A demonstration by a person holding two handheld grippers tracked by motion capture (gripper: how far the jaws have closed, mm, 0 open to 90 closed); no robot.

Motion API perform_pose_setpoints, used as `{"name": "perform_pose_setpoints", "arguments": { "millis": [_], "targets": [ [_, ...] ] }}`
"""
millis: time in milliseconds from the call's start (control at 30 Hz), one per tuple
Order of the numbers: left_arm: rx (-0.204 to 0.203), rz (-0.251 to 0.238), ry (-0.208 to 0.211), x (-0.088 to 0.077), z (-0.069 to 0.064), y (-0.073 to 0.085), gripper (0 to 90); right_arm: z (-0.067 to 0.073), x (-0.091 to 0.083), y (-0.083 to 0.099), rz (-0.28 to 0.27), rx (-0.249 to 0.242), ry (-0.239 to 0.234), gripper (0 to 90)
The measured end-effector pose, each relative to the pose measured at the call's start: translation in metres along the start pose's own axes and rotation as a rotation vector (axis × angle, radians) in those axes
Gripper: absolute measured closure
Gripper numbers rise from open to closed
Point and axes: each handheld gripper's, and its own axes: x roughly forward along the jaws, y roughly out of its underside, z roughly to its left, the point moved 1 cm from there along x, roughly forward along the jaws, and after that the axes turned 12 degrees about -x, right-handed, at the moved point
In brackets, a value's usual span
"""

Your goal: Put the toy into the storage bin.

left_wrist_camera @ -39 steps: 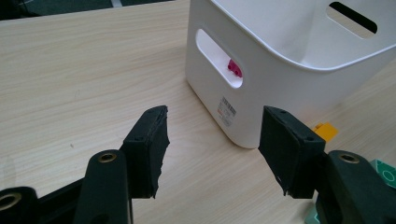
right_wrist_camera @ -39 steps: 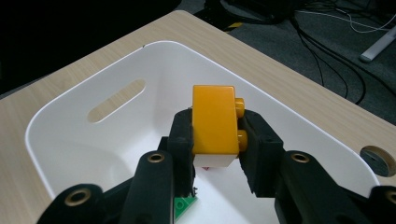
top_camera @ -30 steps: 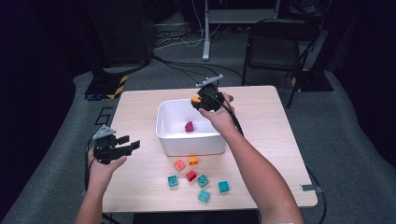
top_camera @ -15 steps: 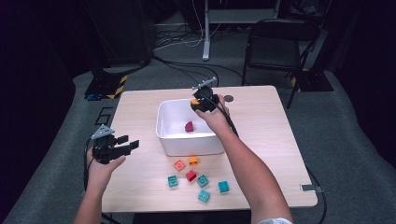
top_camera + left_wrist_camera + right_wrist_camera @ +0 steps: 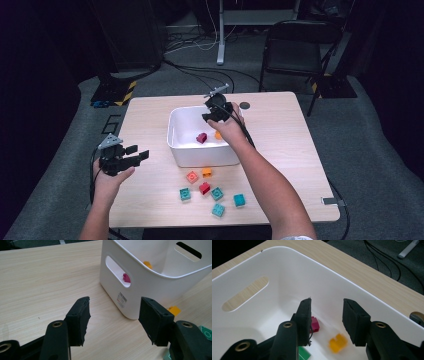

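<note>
A white bin stands mid-table. My right gripper hangs over its far side. In the right gripper view its jaws have just been opening and nothing is between them. Below them an orange brick, blurred, lies on the bin floor next to a magenta brick. The high view shows the same orange brick and magenta brick. My left gripper rests open at the table's left, pointing at the bin with nothing between its jaws.
Several loose bricks lie in front of the bin: orange, yellow-orange, red and teal ones. A dark round disc sits behind the bin. A folding chair stands beyond the table.
The orange brick that my right gripper held above the bin's far rim now lies inside the bin. The right jaws have parted. My left gripper has stayed put.
</note>
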Motion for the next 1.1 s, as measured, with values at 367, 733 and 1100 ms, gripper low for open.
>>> {"name": "perform_pose_setpoints", "arguments": {
  "millis": [367, 733, 1100],
  "targets": [
    [0.004, 0.0, -0.003, 0.0, -0.002, 0.0, 41.4, 0.009, -0.037, 0.005, -0.05, 0.008, -0.015, 53.7],
    [0.004, 0.007, -0.001, 0.001, -0.002, 0.001, 41.0, 0.023, -0.077, 0.019, -0.124, -0.035, -0.036, 50.6],
    [0.003, 0.001, -0.002, 0.001, -0.003, 0.001, 41.0, 0.038, -0.102, 0.036, -0.14, -0.094, -0.037, 47.3]
  ]
}}
